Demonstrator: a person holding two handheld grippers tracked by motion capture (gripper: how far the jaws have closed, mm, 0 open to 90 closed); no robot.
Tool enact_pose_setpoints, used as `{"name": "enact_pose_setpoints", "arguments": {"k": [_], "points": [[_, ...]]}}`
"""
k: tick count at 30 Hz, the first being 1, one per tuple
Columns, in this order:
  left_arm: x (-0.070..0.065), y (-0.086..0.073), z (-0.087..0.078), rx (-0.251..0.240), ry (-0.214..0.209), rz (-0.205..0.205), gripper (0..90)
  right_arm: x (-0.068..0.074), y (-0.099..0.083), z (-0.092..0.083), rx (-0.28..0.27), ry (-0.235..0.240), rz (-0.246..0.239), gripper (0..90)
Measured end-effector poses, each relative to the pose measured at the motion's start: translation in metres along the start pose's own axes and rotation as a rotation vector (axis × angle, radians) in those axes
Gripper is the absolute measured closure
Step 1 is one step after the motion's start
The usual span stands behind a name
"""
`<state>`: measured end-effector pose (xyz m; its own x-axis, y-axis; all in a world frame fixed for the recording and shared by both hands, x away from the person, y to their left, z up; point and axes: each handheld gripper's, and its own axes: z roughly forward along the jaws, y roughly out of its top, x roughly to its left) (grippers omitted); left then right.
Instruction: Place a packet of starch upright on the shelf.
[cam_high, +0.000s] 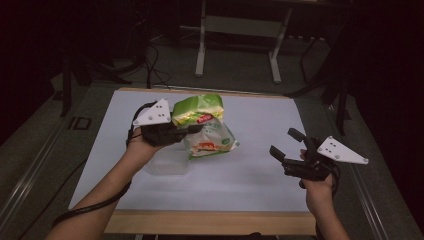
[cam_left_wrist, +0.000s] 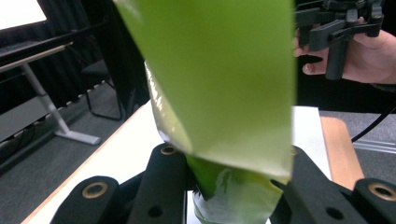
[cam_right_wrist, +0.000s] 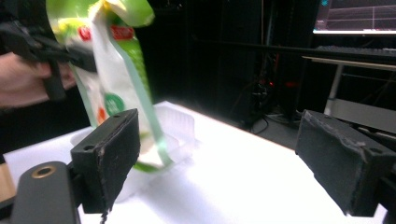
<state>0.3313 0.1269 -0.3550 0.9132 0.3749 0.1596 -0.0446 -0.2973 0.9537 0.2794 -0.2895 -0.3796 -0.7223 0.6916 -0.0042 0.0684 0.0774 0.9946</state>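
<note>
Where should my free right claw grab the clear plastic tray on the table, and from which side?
Take the clear plastic tray by its thin upright rim, one pad inside and one outside. Come from the right claw's own side, since its jaws stand open and empty there. The green snack bag, held by the left claw, hangs over the tray's far side.

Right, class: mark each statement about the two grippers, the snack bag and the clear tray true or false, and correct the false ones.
1. The left gripper is shut on the green snack bag. True.
2. The right gripper holds the bag too. False: its jaws stand open with nothing between them, apart from the bag.
3. The bag lies flat on the white table top. False: it hangs lifted in the left gripper.
4. A clear plastic tray sits on the table beneath the bag. True.
5. The bag is mostly red. False: green and white, with small red marks.
</note>
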Motion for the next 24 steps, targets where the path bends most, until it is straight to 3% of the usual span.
{"name": "enact_pose_setpoints", "arguments": {"k": [6, 13, 18, 24], "points": [[0.021, -0.012, -0.022, 0.025, -0.001, 0.003, 75.4, -0.005, -0.004, 0.0, 0.002, 0.013, 0.026, 13.9], [0.034, -0.028, -0.043, 0.076, 0.005, 0.023, 75.3, -0.009, -0.012, 0.001, 0.032, 0.011, 0.031, 14.1], [0.045, -0.042, -0.058, 0.098, -0.002, 0.012, 75.4, -0.01, -0.017, 0.001, 0.053, 0.002, 0.029, 14.1], [0.057, -0.061, -0.071, 0.086, -0.014, -0.02, 75.4, -0.011, -0.019, 0.001, 0.06, 0.002, 0.033, 14.1]]}}
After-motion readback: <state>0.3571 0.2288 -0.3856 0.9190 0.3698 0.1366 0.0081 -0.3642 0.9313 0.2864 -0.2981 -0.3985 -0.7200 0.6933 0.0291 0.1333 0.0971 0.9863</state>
